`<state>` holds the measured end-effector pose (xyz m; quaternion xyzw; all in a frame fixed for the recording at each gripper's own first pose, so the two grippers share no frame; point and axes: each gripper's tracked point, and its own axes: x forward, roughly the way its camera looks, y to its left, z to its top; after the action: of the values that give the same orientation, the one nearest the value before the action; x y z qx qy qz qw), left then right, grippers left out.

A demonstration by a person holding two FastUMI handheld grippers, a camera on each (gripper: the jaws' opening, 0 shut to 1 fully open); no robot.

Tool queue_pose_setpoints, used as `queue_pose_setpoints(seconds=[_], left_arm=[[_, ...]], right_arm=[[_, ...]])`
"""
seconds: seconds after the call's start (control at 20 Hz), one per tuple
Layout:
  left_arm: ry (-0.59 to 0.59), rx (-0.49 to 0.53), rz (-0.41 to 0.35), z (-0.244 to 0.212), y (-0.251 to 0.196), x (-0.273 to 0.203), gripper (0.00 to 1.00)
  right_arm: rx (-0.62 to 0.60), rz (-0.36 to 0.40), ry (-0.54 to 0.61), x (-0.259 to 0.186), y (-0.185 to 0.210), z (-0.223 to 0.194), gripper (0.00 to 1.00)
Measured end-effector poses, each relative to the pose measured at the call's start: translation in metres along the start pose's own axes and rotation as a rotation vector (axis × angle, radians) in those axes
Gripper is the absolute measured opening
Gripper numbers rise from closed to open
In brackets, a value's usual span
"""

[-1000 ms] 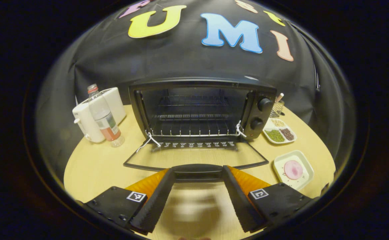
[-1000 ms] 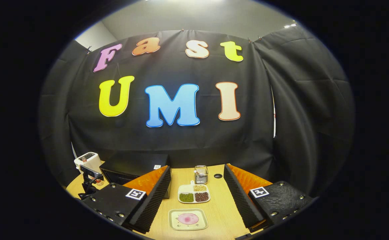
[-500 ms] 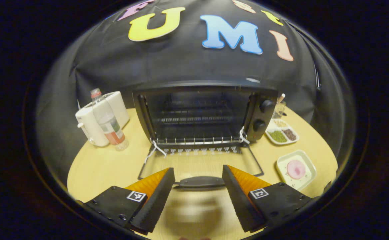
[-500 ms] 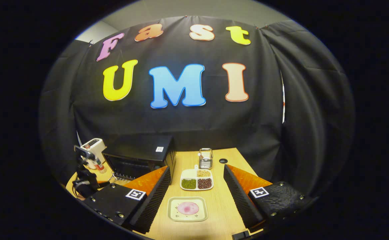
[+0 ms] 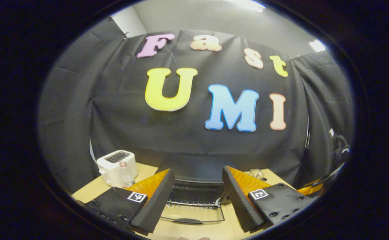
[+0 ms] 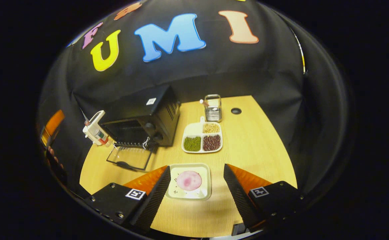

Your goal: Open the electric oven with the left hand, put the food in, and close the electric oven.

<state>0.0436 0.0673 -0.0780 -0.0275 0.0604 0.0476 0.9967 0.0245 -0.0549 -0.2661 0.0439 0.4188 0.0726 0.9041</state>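
Your left gripper [image 5: 194,200] hangs back from the table with its jaws spread wide and nothing between them, pointed level at the booth wall. Below it, in the left gripper view, the electric oven [image 5: 194,181] sits dark against the cloth, its door [image 5: 192,216] dropped flat onto the wooden table [image 5: 88,193] with the handle [image 5: 188,221] toward you. A white toaster [image 5: 116,165] stands off to the oven's left, and a clear bottle [image 5: 125,173] is just in front of it. Over in the right gripper view you're looking down on the table from above: your right gripper [image 6: 196,193] is also wide open and holding nothing, and it frames the square plate [image 6: 190,181] that carries the food [image 6: 189,180], a round pink slice lying flat in the middle of the plate. The plate rests on the table, near the fingers but touching neither. Beyond it sits a divided tray [image 6: 201,138] with green, dark red and pale beans in separate sections, and a small wire holder [image 6: 213,108] stands behind that. The oven shows at the left of this view, open, its rack visible, its glass door lying on the tabletop, well apart from the plate.
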Motion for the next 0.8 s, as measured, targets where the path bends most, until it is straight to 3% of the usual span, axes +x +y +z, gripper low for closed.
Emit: queue_pose_setpoints(seconds=[0.25, 0.4, 0.5, 0.65, 0.8], left_arm=[[-0.1, 0.025, 0.03, 0.049, 0.012, -0.031, 1.0], [-0.083, 0.04, 0.053, 0.042, 0.024, -0.041, 1.0], [-0.06, 0.036, 0.069, 0.032, 0.033, -0.047, 0.91], [-0.029, 0.031, 0.093, 0.021, 0.045, -0.052, 1.0], [-0.01, 0.028, 0.107, 0.016, 0.052, -0.055, 1.0]], right_arm=[[0.002, -0.066, 0.144, 0.047, -0.026, -0.029, 0.98], [-0.009, -0.092, 0.215, 0.071, -0.035, -0.048, 0.99], [-0.037, -0.119, 0.254, 0.085, -0.038, -0.061, 0.98], [-0.063, -0.16, 0.309, 0.103, -0.044, -0.074, 0.99], [-0.119, -0.216, 0.341, 0.119, -0.054, -0.08, 0.98]])
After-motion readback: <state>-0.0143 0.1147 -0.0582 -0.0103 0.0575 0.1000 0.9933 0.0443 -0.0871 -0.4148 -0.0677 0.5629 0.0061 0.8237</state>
